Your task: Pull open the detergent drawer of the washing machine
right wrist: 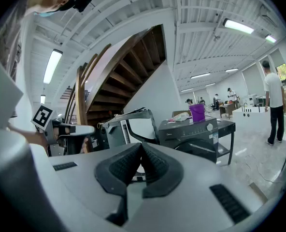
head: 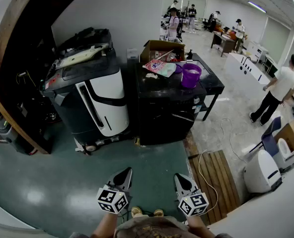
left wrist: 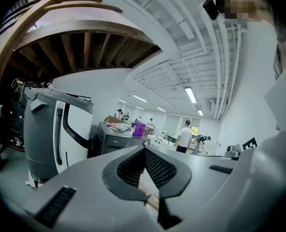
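The black front-loading washing machine (head: 163,108) stands a few steps ahead on the green floor, also seen in the left gripper view (left wrist: 115,140) and the right gripper view (right wrist: 197,135). Its control strip (right wrist: 191,127) runs along the top of the front; the detergent drawer's outline is too dark to make out. My left gripper (head: 128,172) and right gripper (head: 178,178) are held low and close to my body, side by side, well short of the machine. Both are shut with nothing between their jaws, the pads meeting at the tips (left wrist: 144,150) (right wrist: 141,146).
A purple bucket (head: 190,75), a cardboard box (head: 159,48) and a packet lie on top of the machine. A grey-and-white appliance (head: 95,100) stands to its left under a wooden stair beam (head: 8,63). A wooden pallet (head: 216,175) and a person (head: 278,90) are to the right.
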The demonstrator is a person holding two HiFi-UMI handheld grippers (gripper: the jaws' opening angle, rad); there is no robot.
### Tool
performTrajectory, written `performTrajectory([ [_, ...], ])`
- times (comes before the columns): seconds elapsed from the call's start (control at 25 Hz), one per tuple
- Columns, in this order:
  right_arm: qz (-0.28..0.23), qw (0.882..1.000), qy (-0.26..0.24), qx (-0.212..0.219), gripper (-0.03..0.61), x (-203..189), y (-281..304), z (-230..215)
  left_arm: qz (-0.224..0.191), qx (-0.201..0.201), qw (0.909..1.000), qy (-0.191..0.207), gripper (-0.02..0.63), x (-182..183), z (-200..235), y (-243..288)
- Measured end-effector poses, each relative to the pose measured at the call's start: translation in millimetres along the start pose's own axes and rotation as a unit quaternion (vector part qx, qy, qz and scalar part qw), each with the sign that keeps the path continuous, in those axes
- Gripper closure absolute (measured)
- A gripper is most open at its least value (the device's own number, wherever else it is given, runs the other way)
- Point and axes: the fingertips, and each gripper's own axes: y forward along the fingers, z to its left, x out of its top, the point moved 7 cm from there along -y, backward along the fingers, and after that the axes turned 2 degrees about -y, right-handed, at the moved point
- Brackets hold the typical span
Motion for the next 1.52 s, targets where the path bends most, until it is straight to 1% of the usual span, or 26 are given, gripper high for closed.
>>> performTrajectory([
  [0.16, -0.005, 1.000, -0.007, -0.005, 0.577, 3.7, 2.8, -0.3, -0.001, -0.003, 1.0000, 0.002, 0.594, 2.4, 1.0, 2.4],
  [0.32, -0.016, 1.000, 0.004, 0.002, 0.575, 4.6, 7.5, 4.1, 0.002, -0.007, 1.0000, 0.002, 0.594, 1.0, 7.3, 3.5],
  [0.44, -0.015, 1.000, 0.006, 0.001, 0.575, 0.4, 10.8, 7.7, 0.006, -0.014, 0.9999, 0.004, 0.594, -0.3, 12.1, 4.6],
  [0.68, -0.015, 1.000, 0.005, -0.021, 0.575, -10.7, 21.9, 17.1, 0.007, -0.029, 0.9995, 0.008, 0.592, -2.6, 30.3, 5.0],
  [0.96, -0.016, 1.000, -0.008, -0.017, 0.575, -6.6, 48.5, 29.7, 0.007, -0.035, 0.9993, 0.008, 0.592, 1.8, 53.0, 16.5],
  [1.08, -0.017, 1.000, -0.014, -0.015, 0.575, -4.8, 64.5, 24.1, 0.004, -0.035, 0.9994, 0.007, 0.594, 2.5, 62.7, 29.2],
  [1.32, -0.013, 1.000, -0.019, -0.005, 0.575, 0.0, 109.3, -3.2, 0.001, -0.030, 0.9995, 0.005, 0.594, 6.3, 82.1, 71.1],
  [1.52, -0.012, 1.000, -0.024, 0.007, 0.575, 19.6, 159.2, -28.9, 0.001, -0.020, 0.9998, 0.005, 0.594, 23.8, 104.9, 116.0],
])
